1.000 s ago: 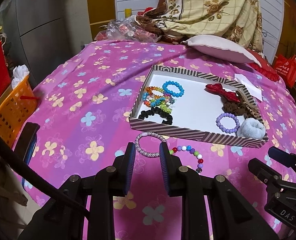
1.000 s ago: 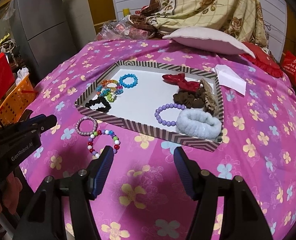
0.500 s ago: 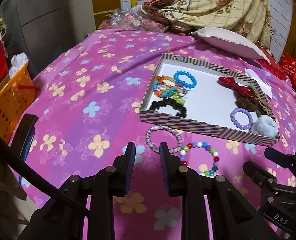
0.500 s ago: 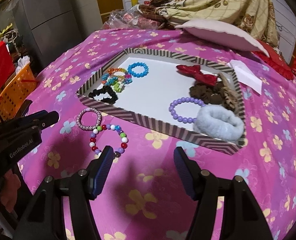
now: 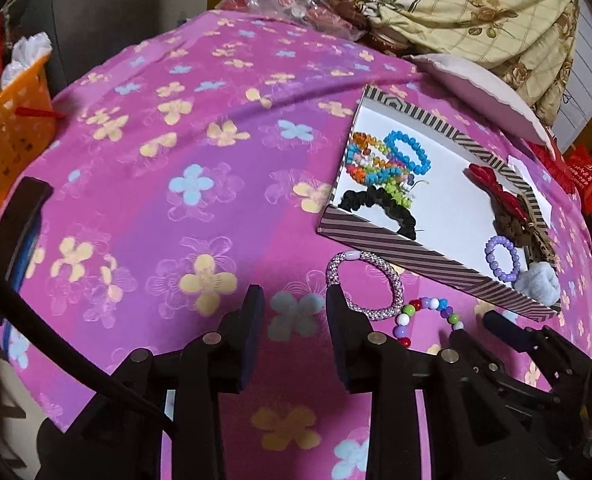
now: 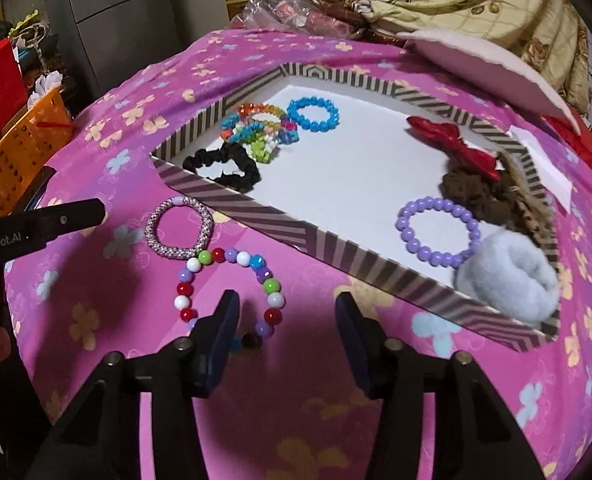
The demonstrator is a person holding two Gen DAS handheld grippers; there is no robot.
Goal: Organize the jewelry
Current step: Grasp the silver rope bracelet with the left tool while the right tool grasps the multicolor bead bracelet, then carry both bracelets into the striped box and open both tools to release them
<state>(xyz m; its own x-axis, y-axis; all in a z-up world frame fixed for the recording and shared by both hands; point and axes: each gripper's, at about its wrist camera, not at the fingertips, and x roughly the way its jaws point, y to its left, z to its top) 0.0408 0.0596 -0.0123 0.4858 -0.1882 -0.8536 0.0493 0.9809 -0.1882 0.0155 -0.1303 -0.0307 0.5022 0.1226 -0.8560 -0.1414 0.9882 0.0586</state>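
White lettering on the black body of the left tool (image 6: 36, 226), seen at the left edge of the right wrist view, reads "nRobot.AI", its start cut off by the frame. A red bag (image 5: 587, 178) beyond the bed's far right corner carries pale print too small and blurred to read. No other writing is legible in either view.

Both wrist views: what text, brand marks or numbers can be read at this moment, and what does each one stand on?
"nRobot.AI", cut off at the frame edge: on the black body of the left gripper, seen in the right wrist view.
Gold printing on the red bag at the right edge of the left wrist view: too blurred to read.
Nothing readable on the striped box, the bracelets or the floral cloth.
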